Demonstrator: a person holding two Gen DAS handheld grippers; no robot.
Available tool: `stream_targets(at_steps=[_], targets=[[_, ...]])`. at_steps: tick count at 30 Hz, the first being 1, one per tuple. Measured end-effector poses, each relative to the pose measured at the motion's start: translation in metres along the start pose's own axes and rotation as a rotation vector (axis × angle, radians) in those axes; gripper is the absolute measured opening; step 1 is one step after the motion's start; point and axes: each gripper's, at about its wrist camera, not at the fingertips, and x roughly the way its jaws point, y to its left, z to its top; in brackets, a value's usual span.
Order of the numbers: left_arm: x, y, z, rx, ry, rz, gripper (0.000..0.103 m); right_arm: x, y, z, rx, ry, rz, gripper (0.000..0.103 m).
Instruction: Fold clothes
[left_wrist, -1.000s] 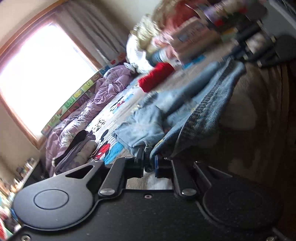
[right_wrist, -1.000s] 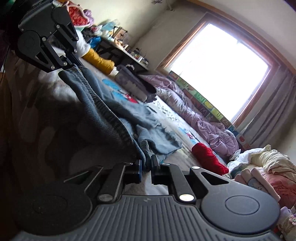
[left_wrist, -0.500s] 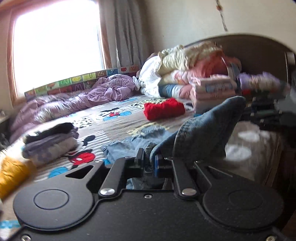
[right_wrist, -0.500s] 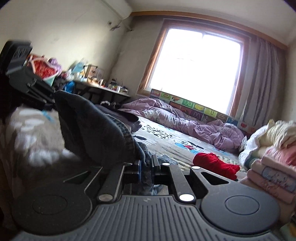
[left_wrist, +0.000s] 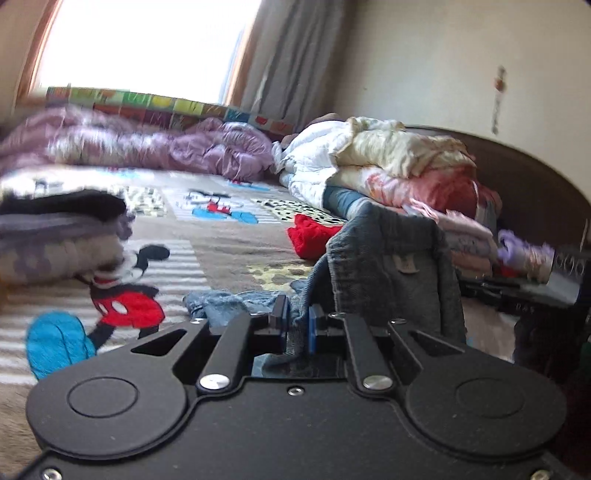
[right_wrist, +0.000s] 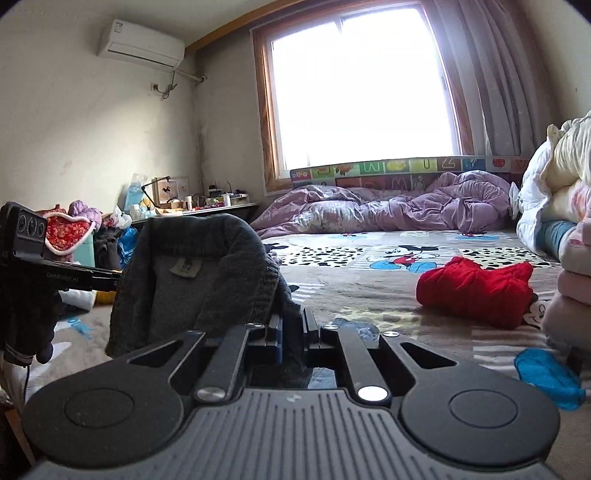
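Note:
A pair of blue jeans (left_wrist: 391, 266) hangs by its waistband between my two grippers, with the inner label facing me. My left gripper (left_wrist: 297, 326) is shut on one end of the waistband. My right gripper (right_wrist: 291, 332) is shut on the other end of the jeans (right_wrist: 192, 280). The frayed legs (left_wrist: 236, 299) trail on the cartoon-print bed cover (left_wrist: 207, 251). In the right wrist view the left gripper's body and a dark gloved hand (right_wrist: 26, 317) show at the left edge.
A red garment (right_wrist: 476, 291) lies on the bed ahead. A folded stack (left_wrist: 62, 236) sits at the left. A purple duvet (right_wrist: 388, 206) lies under the window. Piled bedding (left_wrist: 388, 162) fills the right, and a cluttered desk (right_wrist: 192, 210) stands by the left wall.
Both grippers have rolled from tilted to level and moved across the bed, still holding the jeans. The waistband has come up off the cover and now stands upright between them.

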Motion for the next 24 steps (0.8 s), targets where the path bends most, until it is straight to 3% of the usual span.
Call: stream_targets(at_steps=[9,24], targets=[[0.038,0.05,0.009,-0.186,0.009,-0.032,0.009,0.07,-0.03,0.014,0.105,0.036,0.023,0.011],[0.085,0.097,0.02,-0.263,0.058,0.003,0.008,0.147,-0.071,0.005,0.264,0.123,0.037,0.011]])
